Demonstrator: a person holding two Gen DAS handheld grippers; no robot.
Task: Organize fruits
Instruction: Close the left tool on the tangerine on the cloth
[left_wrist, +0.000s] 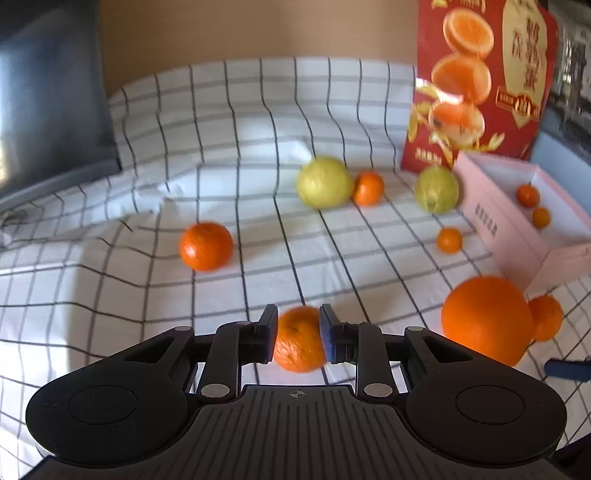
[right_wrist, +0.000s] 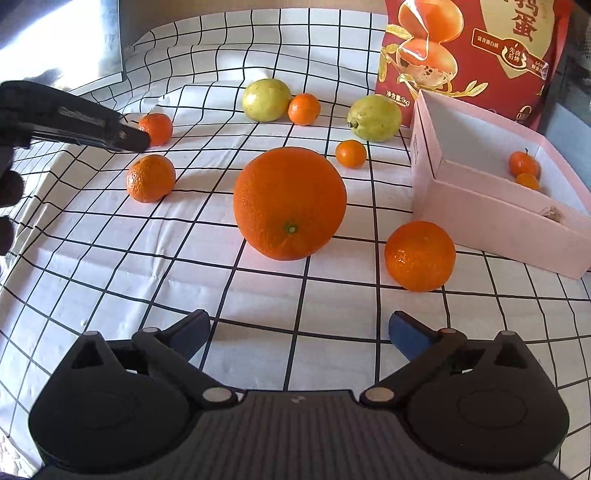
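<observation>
Fruit lies scattered on a checked cloth (right_wrist: 110, 280). My left gripper (left_wrist: 298, 310) is narrowly open. A mandarin (left_wrist: 299, 339) shows in its gap, its sides behind the pads. In the right wrist view this mandarin (right_wrist: 150, 178) rests on the cloth just under the left gripper's tip (right_wrist: 140, 138). My right gripper (right_wrist: 298, 315) is wide open with nothing between its fingers. It points at a big orange (right_wrist: 290, 203) a short way ahead. A pink box (right_wrist: 480, 229) at the right holds two small oranges (right_wrist: 523, 163).
Two yellow-green fruits (right_wrist: 266, 99) (right_wrist: 373, 117) and several mandarins (right_wrist: 420, 255) lie on the cloth. A red bag (right_wrist: 472, 55) stands behind the box. A dark screen (left_wrist: 51, 110) is at the far left. A dark-gloved hand (right_wrist: 7, 184) holds the left gripper.
</observation>
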